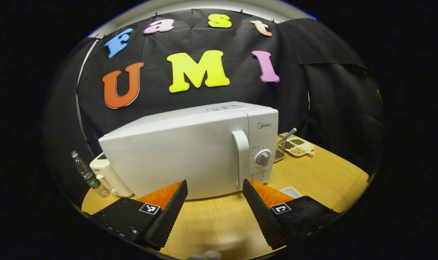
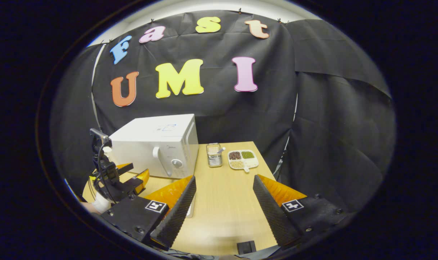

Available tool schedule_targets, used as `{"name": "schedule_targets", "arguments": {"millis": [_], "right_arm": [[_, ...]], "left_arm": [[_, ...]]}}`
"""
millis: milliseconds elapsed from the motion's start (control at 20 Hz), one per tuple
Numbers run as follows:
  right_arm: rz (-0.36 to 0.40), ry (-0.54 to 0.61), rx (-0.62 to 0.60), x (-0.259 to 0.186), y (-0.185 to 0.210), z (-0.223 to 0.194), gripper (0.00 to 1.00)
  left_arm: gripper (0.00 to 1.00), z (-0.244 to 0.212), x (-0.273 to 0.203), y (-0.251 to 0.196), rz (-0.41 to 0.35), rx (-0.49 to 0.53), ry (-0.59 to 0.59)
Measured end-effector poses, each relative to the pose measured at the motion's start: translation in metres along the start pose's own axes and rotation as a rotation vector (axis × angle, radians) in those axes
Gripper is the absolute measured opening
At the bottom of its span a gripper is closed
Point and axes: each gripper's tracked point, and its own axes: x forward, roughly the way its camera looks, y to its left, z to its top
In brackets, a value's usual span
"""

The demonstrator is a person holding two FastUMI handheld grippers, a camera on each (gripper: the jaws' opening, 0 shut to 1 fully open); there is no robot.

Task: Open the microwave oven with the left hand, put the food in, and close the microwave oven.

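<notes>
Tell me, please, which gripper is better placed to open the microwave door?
Left. The left gripper is open and faces the microwave's handle close up; the right gripper is farther off, over bare table.

Readable markings: one brand name on the microwave oven

The microwave oven carries the brand "Midea" in grey on the upper corner of its control panel, above the round dial; in the right gripper view the same mark sits there too small to read. A small tag beside the dial and the fine print ringing it are blurred beyond reading, as is the blue-edged sticker on the oven's top. Each tool bears square black-and-white coded markers by its fingers, patterns without letters. The green label on the plastic bottle cannot be made out.
</notes>
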Motion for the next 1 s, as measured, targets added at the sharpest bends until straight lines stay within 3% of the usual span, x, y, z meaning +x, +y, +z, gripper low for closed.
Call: {"name": "schedule_targets", "arguments": {"millis": [400,450,500,550,600,650,700,750,900,950,1000], "right_arm": [[-0.030,-0.065,-0.015,-0.071,0.023,-0.018,1.00],[-0.018,-0.083,-0.022,-0.077,0.029,-0.015,0.91],[-0.021,-0.106,-0.028,-0.085,0.033,-0.012,0.91],[-0.019,-0.125,-0.044,-0.091,0.034,-0.011,1.00],[-0.019,-0.140,-0.059,-0.096,0.037,-0.009,1.00],[-0.008,-0.163,-0.066,-0.102,0.040,-0.004,0.91],[0.005,-0.176,-0.072,-0.108,0.044,0.002,0.92],[0.015,-0.187,-0.076,-0.111,0.047,0.006,1.00],[0.050,-0.236,-0.064,-0.123,0.055,0.025,1.00],[0.052,-0.248,-0.062,-0.125,0.056,0.030,0.91],[0.059,-0.259,-0.054,-0.127,0.058,0.036,0.91]], "left_arm": [[0.95,0.030,-0.111,0.006,-0.053,-0.030,-0.068],[0.95,0.037,-0.127,0.010,-0.051,-0.032,-0.077],[0.95,0.046,-0.143,0.013,-0.056,-0.040,-0.096],[0.95,0.056,-0.159,0.017,-0.051,-0.057,-0.116],[0.95,0.064,-0.175,0.020,-0.048,-0.076,-0.127],[0.95,0.073,-0.189,0.023,-0.044,-0.090,-0.141],[0.95,0.082,-0.203,0.028,-0.032,-0.104,-0.150],[0.95,0.093,-0.216,0.033,-0.013,-0.117,-0.163],[0.95,0.125,-0.252,0.048,0.027,-0.128,-0.214],[0.95,0.135,-0.261,0.052,0.042,-0.123,-0.228],[0.95,0.145,-0.271,0.054,0.046,-0.129,-0.244]]}}
